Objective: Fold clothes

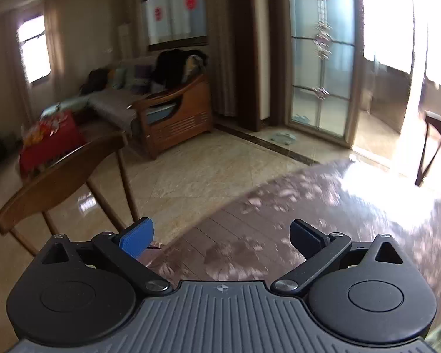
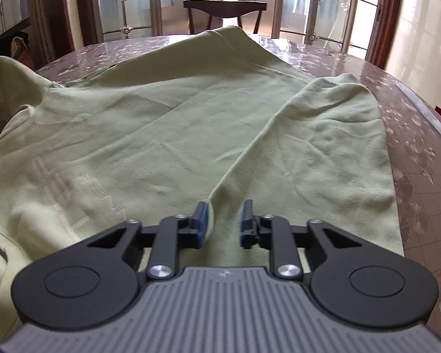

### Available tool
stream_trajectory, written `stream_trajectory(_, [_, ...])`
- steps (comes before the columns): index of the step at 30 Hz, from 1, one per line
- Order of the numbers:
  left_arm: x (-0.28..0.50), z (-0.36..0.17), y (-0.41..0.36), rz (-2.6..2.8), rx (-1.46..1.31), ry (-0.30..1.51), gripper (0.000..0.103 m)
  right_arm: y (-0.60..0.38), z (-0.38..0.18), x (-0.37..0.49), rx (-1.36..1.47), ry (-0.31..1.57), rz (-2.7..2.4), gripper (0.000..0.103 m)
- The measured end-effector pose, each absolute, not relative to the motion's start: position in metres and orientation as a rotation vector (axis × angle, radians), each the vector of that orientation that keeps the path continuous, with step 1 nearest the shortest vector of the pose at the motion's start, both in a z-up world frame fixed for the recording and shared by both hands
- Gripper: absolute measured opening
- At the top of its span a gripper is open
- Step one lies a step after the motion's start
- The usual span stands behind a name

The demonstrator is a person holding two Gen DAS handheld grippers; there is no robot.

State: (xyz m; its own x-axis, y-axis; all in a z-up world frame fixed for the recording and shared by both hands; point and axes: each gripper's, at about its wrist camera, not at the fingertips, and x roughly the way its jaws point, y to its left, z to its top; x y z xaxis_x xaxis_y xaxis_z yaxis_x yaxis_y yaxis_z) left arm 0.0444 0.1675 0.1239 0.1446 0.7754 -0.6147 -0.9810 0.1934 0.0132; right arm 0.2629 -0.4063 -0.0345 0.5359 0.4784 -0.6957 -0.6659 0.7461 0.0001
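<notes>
Blue-padded fingers (image 2: pixel 202 225) of the right tool (image 2: pixel 224 225) stand slightly apart, low over a pale green shirt (image 2: pixel 191 123), with a fabric fold lying against the left pad; nothing is pinched between them. Spread across the glossy floral tabletop (image 2: pixel 420 147), the shirt is wrinkled, one edge turned over to the right, faint lettering showing at the near left. A dark chair (image 2: pixel 225 8) stands beyond the tabletop's far edge, before glass doors. In the left wrist view, the left tool (image 1: pixel 222 236) hangs with its fingers spread wide and empty, above the tabletop's (image 1: pixel 338 206) bare edge and the tiled floor (image 1: pixel 205 161). A wooden chair (image 1: pixel 61 182) sits just beside that edge; a sofa (image 1: pixel 161 108) piled with clothes stands well beyond.
</notes>
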Motion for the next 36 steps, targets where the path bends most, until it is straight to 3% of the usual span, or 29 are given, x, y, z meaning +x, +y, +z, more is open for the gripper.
stream_trajectory(1, [0.044, 0.126, 0.169, 1.338, -0.442, 0.556, 0.101, -0.406, -0.033, 0.263, -0.270, 0.738, 0.701, 0.009])
stream_trajectory(5, [0.042, 0.130, 0.170, 1.354, -0.444, 0.545, 0.101, -0.411, -0.027, 0.259, -0.249, 0.732, 0.707, 0.003])
stream_trajectory(18, [0.125, 0.070, 0.073, 0.928, -0.516, 0.723, 0.101, -0.484, 0.003, 0.239, -0.177, 0.660, 0.513, 0.003])
stream_trajectory(27, [0.195, 0.036, -0.039, 0.582, -0.399, 0.856, 0.101, -0.566, 0.000, 0.214, -0.105, 0.716, 0.287, 0.003])
stream_trajectory(28, [0.201, 0.034, -0.051, 0.542, -0.381, 0.873, 0.101, -0.568, -0.001, 0.213, -0.103, 0.714, 0.286, 0.005])
stream_trajectory(31, [0.215, 0.030, -0.085, 0.407, -0.332, 0.910, 0.101, -0.556, 0.005, 0.217, -0.098, 0.679, 0.355, 0.029])
stream_trajectory(34, [0.220, 0.031, -0.113, 0.328, -0.251, 0.928, 0.101, -0.519, 0.014, 0.221, -0.173, 0.593, 0.448, 0.072])
stream_trajectory(36, [0.216, 0.033, -0.125, 0.319, -0.203, 0.928, 0.101, -0.489, 0.016, 0.225, -0.230, 0.552, 0.530, 0.073])
